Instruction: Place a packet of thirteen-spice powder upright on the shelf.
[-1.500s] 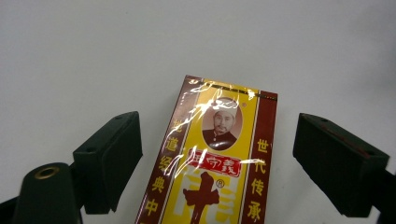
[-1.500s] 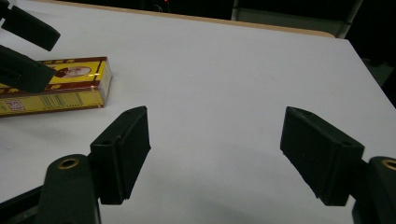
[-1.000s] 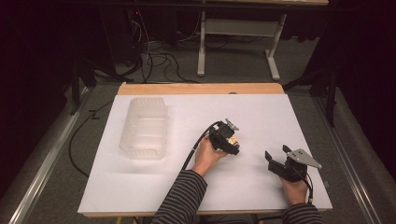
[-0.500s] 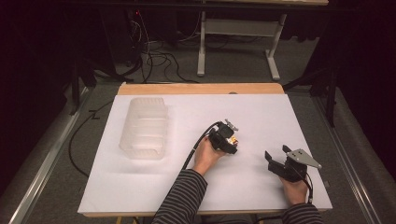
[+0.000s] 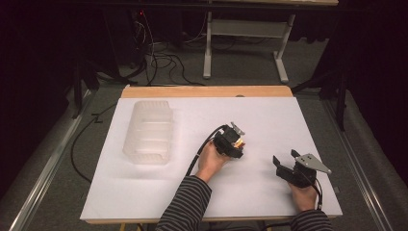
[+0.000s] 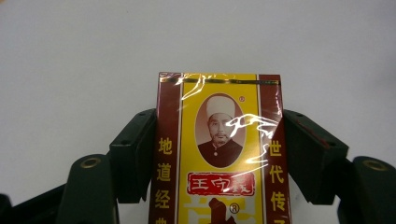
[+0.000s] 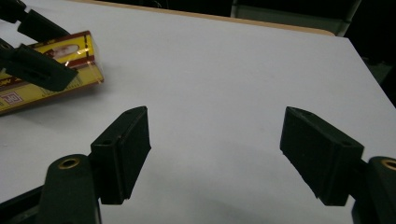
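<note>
Since earlier frame: left gripper jaws just closed, clamping yellow-and-red box by long sides, flat on table, presumably for lifting. Right gripper idle, jaws wide, box ahead-left.

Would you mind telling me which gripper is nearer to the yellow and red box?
Left. The left gripper has just been closing its jaws on the yellow and red box, one pad against each side. The right gripper sits open on the white table, apart from the box.
</note>
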`<state>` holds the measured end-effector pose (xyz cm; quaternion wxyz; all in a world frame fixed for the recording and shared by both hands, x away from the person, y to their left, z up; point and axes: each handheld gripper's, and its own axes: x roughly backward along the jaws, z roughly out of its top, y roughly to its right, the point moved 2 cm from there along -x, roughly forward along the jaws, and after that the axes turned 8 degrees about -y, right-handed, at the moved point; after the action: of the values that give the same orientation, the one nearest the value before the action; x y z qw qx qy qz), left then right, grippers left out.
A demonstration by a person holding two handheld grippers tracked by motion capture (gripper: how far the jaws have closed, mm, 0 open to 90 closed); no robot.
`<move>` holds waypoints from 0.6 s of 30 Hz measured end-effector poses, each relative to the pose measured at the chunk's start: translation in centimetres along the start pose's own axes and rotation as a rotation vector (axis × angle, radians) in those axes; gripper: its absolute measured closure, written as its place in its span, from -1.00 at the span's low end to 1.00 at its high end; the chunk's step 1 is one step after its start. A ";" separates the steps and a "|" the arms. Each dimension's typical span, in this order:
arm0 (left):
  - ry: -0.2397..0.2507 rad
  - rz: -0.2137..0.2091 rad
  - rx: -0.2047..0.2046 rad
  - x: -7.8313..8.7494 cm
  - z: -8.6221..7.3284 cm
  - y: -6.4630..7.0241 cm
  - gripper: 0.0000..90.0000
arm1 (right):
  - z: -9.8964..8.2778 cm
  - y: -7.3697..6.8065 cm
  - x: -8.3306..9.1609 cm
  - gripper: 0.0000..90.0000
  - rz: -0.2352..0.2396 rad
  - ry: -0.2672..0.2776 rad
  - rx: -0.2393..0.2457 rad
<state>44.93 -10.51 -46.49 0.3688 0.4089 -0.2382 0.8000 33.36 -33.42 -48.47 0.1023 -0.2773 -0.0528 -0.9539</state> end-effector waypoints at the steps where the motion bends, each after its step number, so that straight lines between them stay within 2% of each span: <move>1: 0.009 -0.001 0.002 0.3 -0.1 0.0 -0.27 | 0.0 0.0 0.0 -0.45 0.001 0.000 0.001; 7: 0.041 0.004 0.006 1.6 -0.4 -0.2 -0.27 | 0.0 0.0 0.0 -0.45 0.001 0.000 0.001; 13: 0.086 0.015 0.003 3.5 -0.7 -0.3 -0.27 | 0.0 0.0 0.0 -0.45 0.000 -0.001 0.001; 15: 0.116 0.021 0.000 4.6 -0.7 -0.3 -0.27 | 0.0 0.0 0.0 -0.45 0.000 -0.001 0.000; 18: 0.136 0.023 0.002 5.2 -0.7 -0.3 -0.27 | 0.0 0.0 0.0 -0.45 0.000 0.000 0.001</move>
<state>42.76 -7.77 -42.56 0.3745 0.3515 -0.2163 0.8303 33.36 -33.41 -48.48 0.1022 -0.2774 -0.0531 -0.9538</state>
